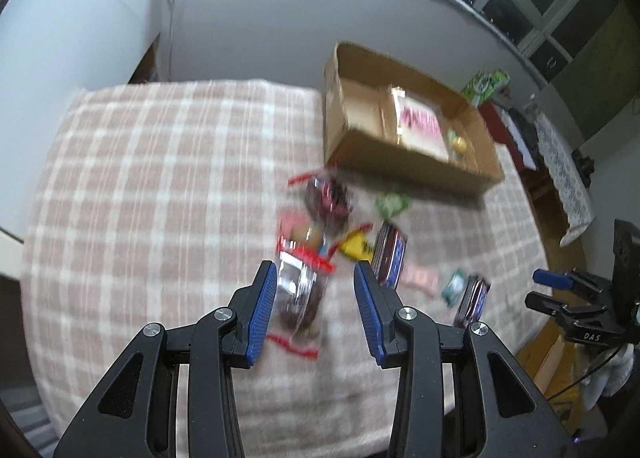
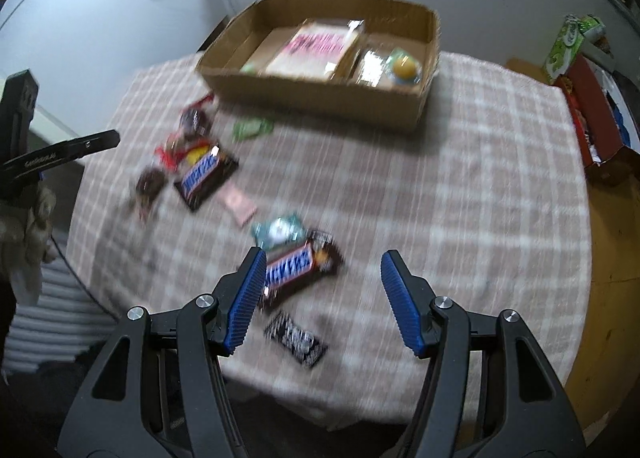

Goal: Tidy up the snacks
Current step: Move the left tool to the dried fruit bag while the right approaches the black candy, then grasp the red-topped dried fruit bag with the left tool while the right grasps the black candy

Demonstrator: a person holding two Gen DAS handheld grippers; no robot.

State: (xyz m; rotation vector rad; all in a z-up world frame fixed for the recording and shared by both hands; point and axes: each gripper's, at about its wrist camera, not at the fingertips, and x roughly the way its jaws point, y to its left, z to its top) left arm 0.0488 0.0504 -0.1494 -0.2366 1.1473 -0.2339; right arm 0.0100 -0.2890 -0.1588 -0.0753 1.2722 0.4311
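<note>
Both views are motion-blurred. A cardboard box [image 1: 416, 161] [image 2: 320, 97] stands at the far side of a checked cloth; it holds a pink-and-white packet [image 2: 316, 45] and a yellow-green sweet [image 2: 404, 67]. Loose snacks lie on the cloth: clear red-edged cookie bags [image 1: 300, 298] [image 2: 150, 181], two Snickers bars [image 2: 206, 173] [image 2: 298, 268], a small dark bar [image 2: 296, 340], a green packet [image 2: 252, 127], a pink packet [image 2: 238, 203] and a teal packet [image 2: 280, 232]. My left gripper [image 1: 316, 310] is open and empty above a cookie bag. My right gripper [image 2: 322, 302] is open and empty above the nearer Snickers bar.
The checked cloth [image 1: 140, 185] [image 2: 480, 197] covers a table against a white wall. A green carton [image 2: 568, 41] and a red box [image 2: 596, 113] stand to the right of the table. The right gripper shows at the right edge of the left wrist view [image 1: 560, 290].
</note>
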